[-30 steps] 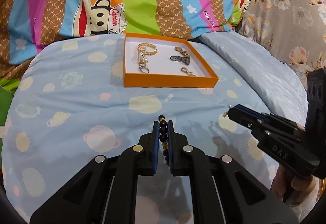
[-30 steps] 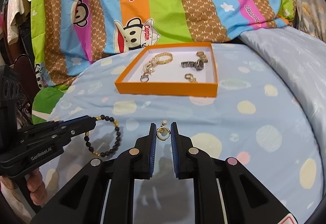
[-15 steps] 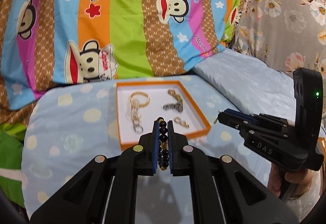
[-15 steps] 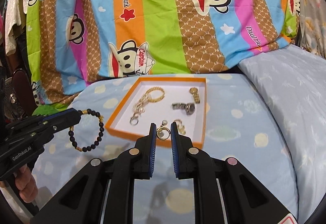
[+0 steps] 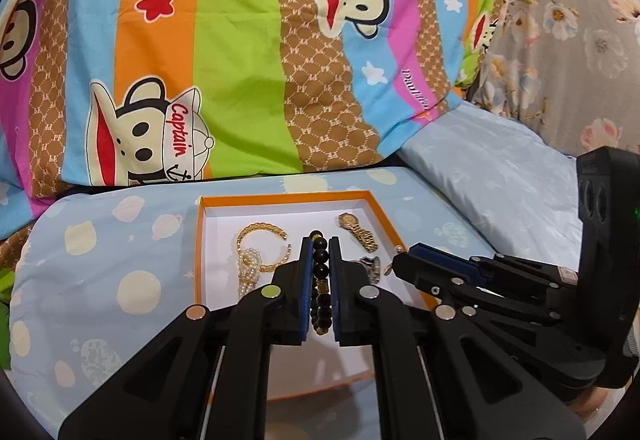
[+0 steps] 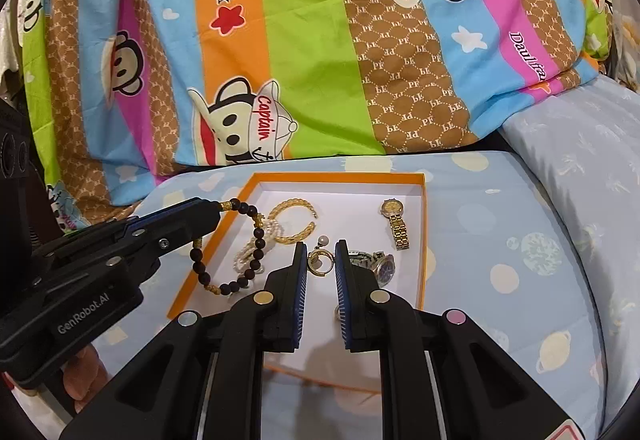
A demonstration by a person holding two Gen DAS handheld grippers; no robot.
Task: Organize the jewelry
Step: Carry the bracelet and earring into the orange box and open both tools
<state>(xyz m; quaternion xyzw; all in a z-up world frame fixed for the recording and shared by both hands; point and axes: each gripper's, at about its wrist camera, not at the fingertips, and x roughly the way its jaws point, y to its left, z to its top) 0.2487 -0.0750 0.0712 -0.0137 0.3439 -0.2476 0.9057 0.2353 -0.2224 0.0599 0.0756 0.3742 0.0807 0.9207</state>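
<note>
Bedding all round: striped monkey-print quilt (image 5: 240,60) piling up beyond both tools, floral cloth (image 5: 560,20) showing at the far right, pale blue pillow (image 5: 500,180) lying to the right. Planet-dotted blue sheet (image 5: 100,260) spreading beneath, carrying an orange-rimmed box (image 5: 280,198) directly ahead of and partly under the fingers. Nothing standing between the fingertips and the white box floor.

Inside the box: gold chain bangle (image 6: 294,206) lying open-ended ahead and to the left, touching a bunch of pearls (image 6: 244,256); gold watch (image 6: 396,224) lying ahead and right; silver watch (image 6: 376,260) sitting just beside the right finger.

Left hand-held gripper (image 5: 320,240) pinching nearly closed on a beaded bracelet (image 5: 321,268) of dark round beads with gold spacers, its loop dangling over the box's near-left corner. Right hand-held gripper (image 6: 320,246) clamping narrowly on a gold hoop earring (image 6: 320,260) with a small pearl at its top, hovering over the middle of the box. Fingers of a person's hand (image 6: 84,372) gripping the left tool's handle.
</note>
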